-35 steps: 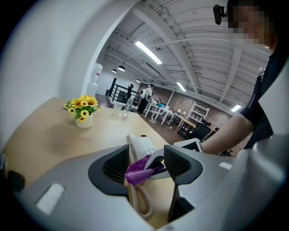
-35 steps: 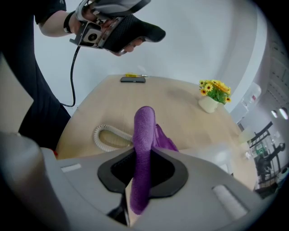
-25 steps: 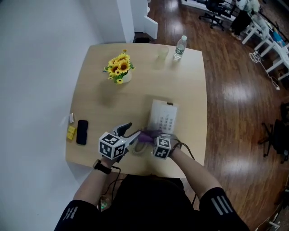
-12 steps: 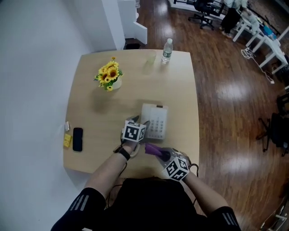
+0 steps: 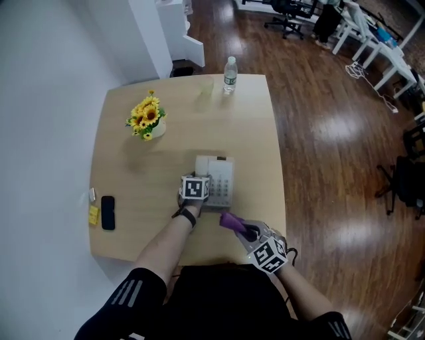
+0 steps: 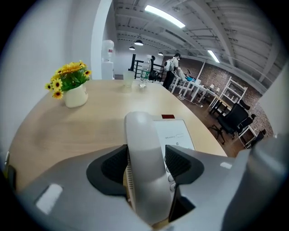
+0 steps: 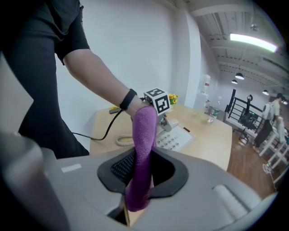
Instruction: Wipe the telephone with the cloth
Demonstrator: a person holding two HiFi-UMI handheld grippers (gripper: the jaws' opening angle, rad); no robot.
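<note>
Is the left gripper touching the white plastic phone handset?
Touching. The left gripper view shows the left gripper clamped on both sides of the white plastic phone handset.

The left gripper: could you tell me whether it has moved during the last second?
Yes. Against the telephone, the left gripper has moved forward and right, from beside its near-left corner onto it; its claw now grips the handset.

A pale wooden table with rounded corners (image 5: 133,192) stands beside a plain white wall (image 5: 40,133) on a glossy dark-brown wood-plank floor (image 5: 332,146), with white desks (image 5: 382,50) and black swivel chairs (image 5: 284,8) beyond, under long ceiling strip lights (image 6: 165,16).
</note>
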